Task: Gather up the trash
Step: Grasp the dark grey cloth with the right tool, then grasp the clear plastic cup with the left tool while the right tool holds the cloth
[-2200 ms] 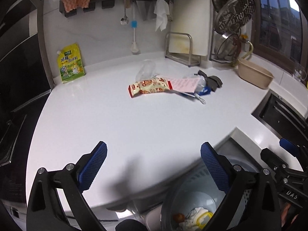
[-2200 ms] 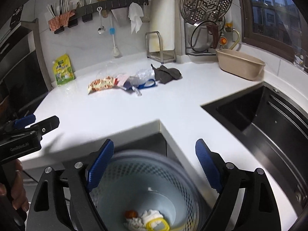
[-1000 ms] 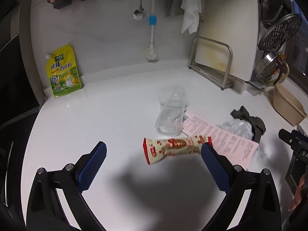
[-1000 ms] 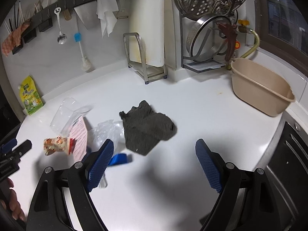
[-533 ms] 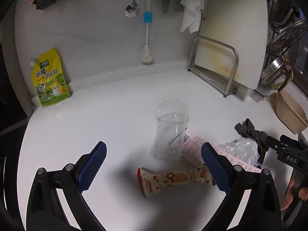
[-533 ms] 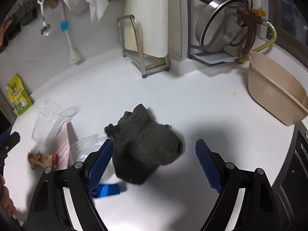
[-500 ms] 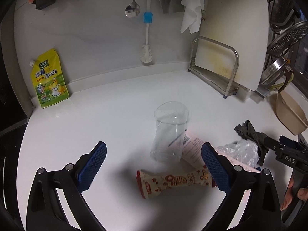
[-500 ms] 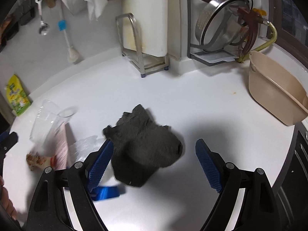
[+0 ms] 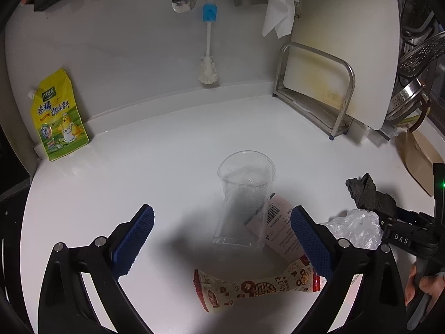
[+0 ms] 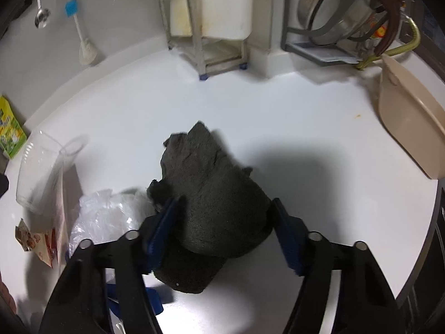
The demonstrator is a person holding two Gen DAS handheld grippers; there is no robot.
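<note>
Trash lies in a loose pile on the white counter (image 9: 116, 183). In the left wrist view a clear plastic cup (image 9: 244, 194) lies on its side over a printed receipt (image 9: 278, 228), with a red-and-cream snack wrapper (image 9: 256, 289) nearer me. My left gripper (image 9: 221, 222) hovers open over the cup's base, touching nothing. A crumpled clear plastic bag (image 10: 108, 217) sits left of a dark grey cloth (image 10: 211, 172). My right gripper (image 10: 224, 203) straddles that cloth, its jaws closing, the pads at the cloth's flanks without visibly squeezing it.
A cutting board in a metal rack (image 9: 328, 83) and a dish rack (image 10: 342, 27) stand at the back wall. A beige basin (image 10: 408, 128) sits far right by the dark sink edge (image 10: 434, 222). A yellow seasoning pouch (image 9: 58, 117) leans at the left. A blue item (image 10: 153, 297) lies under the right gripper.
My left gripper has edged forward, so the cup sits between its fingers and the wrapper is lower in view. My right gripper has dropped over the cloth and its jaws have narrowed.
</note>
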